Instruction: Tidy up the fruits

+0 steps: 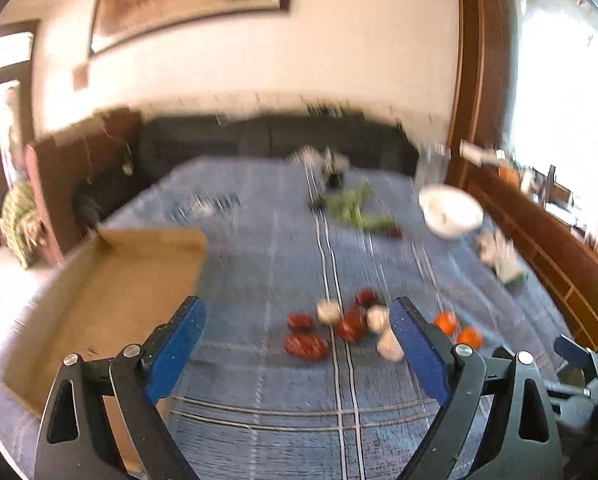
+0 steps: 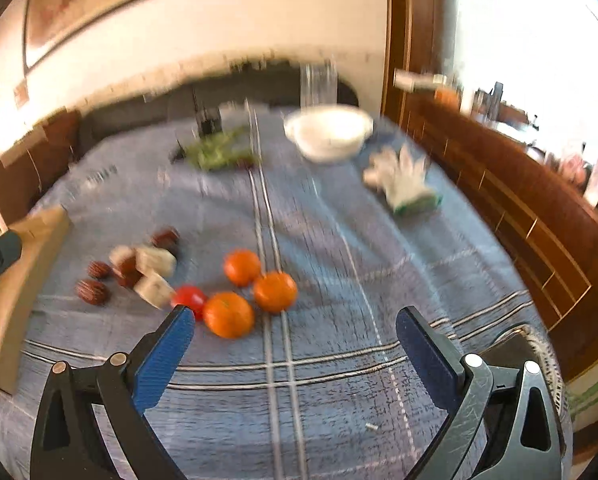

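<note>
Nearest the cameras, the left claw [image 1: 297, 340] is spread wide with nothing between its blue pads, poised above the blue plaid cloth [image 1: 259, 264] that covers the desk; the right claw [image 2: 295, 340] is likewise wide open and empty, just short of the fruit. Just beyond the right claw lie three oranges [image 2: 228, 314] bunched together, two of them touching, with a small red tomato [image 2: 189, 298] against the nearest one on its left. Left of these sits a loose cluster of dark red, wrinkled dates [image 2: 92, 291] mixed with pale, blocky pieces [image 2: 155, 260] whose kind the blur hides; in the left wrist view this same cluster [image 1: 305, 345] lies right ahead of the open left claw. A shallow cardboard tray [image 1: 111, 280] lies at the left edge of the desk, beside that claw. Farther back, a white glove [image 2: 403, 180] lies to the right, a white bowl [image 2: 327, 132] stands beyond it, and a bunch of green stalks [image 2: 219, 152] lies left of the bowl. A dark sofa [image 1: 267, 140] runs along the far wall.
</note>
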{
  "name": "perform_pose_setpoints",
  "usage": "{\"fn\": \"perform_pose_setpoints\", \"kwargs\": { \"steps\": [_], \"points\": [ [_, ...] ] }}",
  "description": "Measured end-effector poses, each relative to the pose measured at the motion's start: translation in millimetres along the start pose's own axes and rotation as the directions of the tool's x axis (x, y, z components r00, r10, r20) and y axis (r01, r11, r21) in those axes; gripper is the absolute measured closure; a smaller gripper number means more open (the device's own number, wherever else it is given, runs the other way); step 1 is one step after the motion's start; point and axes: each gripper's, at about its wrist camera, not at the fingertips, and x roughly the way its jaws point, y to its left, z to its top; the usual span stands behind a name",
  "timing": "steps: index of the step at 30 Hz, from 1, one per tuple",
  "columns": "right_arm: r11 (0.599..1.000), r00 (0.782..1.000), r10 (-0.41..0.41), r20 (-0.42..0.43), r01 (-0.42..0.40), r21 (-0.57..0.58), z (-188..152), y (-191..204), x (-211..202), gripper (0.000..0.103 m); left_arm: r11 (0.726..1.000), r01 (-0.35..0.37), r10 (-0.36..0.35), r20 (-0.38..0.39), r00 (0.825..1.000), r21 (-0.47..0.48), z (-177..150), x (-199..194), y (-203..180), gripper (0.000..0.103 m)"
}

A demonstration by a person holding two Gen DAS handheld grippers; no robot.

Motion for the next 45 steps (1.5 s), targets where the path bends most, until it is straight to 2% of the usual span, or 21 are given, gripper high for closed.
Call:
{"fn": "perform_pose_setpoints", "kwargs": {
  "steps": [2, 4, 7, 9, 14, 19, 23, 26, 34, 45],
  "points": [
    [1.000, 0.995, -0.018, 0.097, 0.019, -0.011, -3.0, 8.8, -23.9, 0.000, 1.000, -0.005, 0.006, 0.040, 0.999, -0.011, 2.7, -14.5, 5.1, 0.000],
    [0.998, 0.982, -0.048, 0.183, 0.052, -0.021, -7.6, 16.2, -42.1, 0.000, 1.000, 0.003, -0.002, 0.065, 0.998, -0.016, 4.9, -25.9, 7.5, 0.000],
    [0.997, 0.972, -0.054, 0.229, 0.063, -0.035, -13.6, 24.1, -52.6, 0.000, 1.000, 0.017, -0.017, 0.059, 0.998, -0.010, 4.1, -31.0, 9.9, 0.000],
    [0.997, 0.974, -0.056, 0.220, 0.067, -0.040, -15.1, 27.8, -52.8, 0.000, 1.000, 0.015, -0.014, 0.053, 0.998, -0.008, 1.6, -31.9, 9.2, 0.000],
    [1.000, 0.986, 0.002, 0.167, 0.000, -0.008, -20.7, 27.4, -52.8, 0.000, 1.000, 0.011, -0.010, 0.037, 0.999, -0.015, -7.4, -35.7, 15.6, 0.000],
    [1.000, 0.987, -0.007, 0.161, 0.009, -0.008, -23.8, 27.8, -53.9, 0.000, 1.000, 0.014, -0.013, 0.036, 0.999, -0.018, -11.6, -36.6, 16.7, 0.000],
    [1.000, 0.989, -0.003, 0.145, 0.004, -0.009, -23.8, 29.2, -50.4, 0.000, 0.999, 0.040, -0.040, -0.007, 0.999, -0.029, -13.4, -30.3, 18.5, 0.000],
    [1.000, 0.991, -0.002, 0.133, 0.004, -0.011, -25.1, 30.4, -46.8, 0.000, 1.000, 0.022, -0.023, -0.028, 0.999, -0.018, -16.1, -25.1, 17.4, 0.000],
    [1.000, 0.996, 0.009, 0.091, -0.009, -0.002, -26.4, 29.3, -35.6, 0.000, 0.999, 0.037, -0.037, -0.071, 0.997, -0.010, -22.6, -11.8, 15.8, 0.000],
    [1.000, 0.999, 0.011, 0.053, -0.011, 0.000, -24.8, 19.1, -21.4, 0.000, 0.994, 0.109, -0.107, -0.156, 0.982, 0.003, -32.0, 14.7, 9.3, 0.000]
  ]
}}
